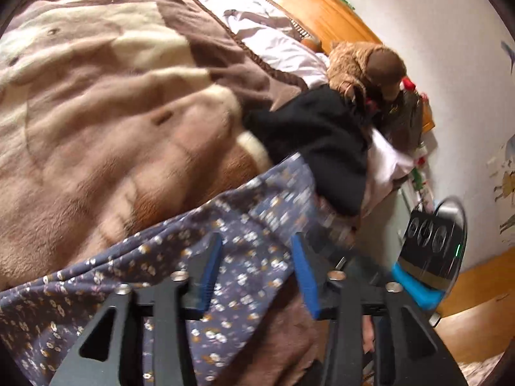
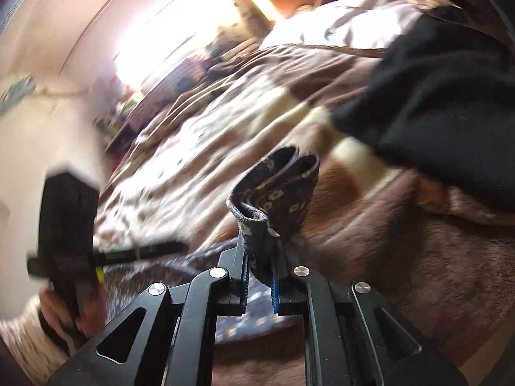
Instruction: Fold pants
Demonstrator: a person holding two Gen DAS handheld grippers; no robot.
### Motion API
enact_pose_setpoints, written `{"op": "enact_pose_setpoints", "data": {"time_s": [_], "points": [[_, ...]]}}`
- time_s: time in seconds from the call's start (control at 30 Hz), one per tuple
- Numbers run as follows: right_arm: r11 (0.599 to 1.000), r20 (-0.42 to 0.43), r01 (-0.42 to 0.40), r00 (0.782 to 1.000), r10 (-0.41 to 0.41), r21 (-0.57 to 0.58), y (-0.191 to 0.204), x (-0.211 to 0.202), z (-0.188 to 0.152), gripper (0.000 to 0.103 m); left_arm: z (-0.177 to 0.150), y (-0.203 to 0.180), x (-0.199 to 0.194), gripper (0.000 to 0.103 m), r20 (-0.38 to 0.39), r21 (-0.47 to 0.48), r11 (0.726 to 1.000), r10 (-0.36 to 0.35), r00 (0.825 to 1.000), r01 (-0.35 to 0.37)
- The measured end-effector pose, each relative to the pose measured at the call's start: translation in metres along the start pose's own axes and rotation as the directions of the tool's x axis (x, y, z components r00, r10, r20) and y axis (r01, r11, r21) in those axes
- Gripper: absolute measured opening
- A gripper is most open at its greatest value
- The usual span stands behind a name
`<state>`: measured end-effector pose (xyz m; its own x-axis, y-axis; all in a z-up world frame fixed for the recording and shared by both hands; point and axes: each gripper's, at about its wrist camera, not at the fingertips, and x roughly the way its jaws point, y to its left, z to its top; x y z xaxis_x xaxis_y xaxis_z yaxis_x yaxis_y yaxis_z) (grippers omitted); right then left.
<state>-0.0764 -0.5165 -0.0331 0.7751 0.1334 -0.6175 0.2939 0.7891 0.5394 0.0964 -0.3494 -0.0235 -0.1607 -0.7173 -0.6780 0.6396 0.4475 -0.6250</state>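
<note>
Your floral pants (image 1: 180,257) lie across the brown blanket (image 1: 106,106) on the bed, running from 8 o'clock towards 2 o'clock in the left wrist view. Your right hand-held gripper (image 2: 261,273) is clenched on a bunched fold of them. Your left hand-held gripper (image 1: 257,273) is released, jaws apart above the fabric. A black garment (image 1: 322,141) sits just beyond, at 1 o'clock.

The pants (image 1: 180,257) lie on the blanket (image 1: 112,112), a dark garment (image 1: 322,141) beside them.
</note>
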Motion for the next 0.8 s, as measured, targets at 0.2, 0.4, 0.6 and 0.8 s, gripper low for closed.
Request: {"op": "enact_pose_setpoints", "data": {"time_s": [0.2,0.4,0.6,0.8], "points": [[0.992,-0.058,-0.035,0.998,0.028,-0.123,0.035,0.013,-0.02,0.011,0.009,-0.002,-0.003,0.057,-0.018,-0.022,1.0,-0.018,1.0,0.018],[0.982,-0.108,-0.034,0.994,0.014,-0.184,0.053,0.032,-0.034,0.011,0.0,0.017,0.009,0.057,-0.066,-0.101,0.995,-0.03,0.997,0.023],[0.975,-0.14,-0.047,0.99,0.017,-0.216,0.064,0.04,-0.042,0.011,-0.005,0.029,0.019,0.057,-0.092,-0.103,0.994,0.035,0.995,-0.044],[0.967,-0.163,-0.052,0.987,0.011,-0.248,0.078,0.044,-0.046,0.011,-0.009,0.043,0.004,0.041,-0.062,-0.133,0.989,0.055,0.997,-0.063]]}}
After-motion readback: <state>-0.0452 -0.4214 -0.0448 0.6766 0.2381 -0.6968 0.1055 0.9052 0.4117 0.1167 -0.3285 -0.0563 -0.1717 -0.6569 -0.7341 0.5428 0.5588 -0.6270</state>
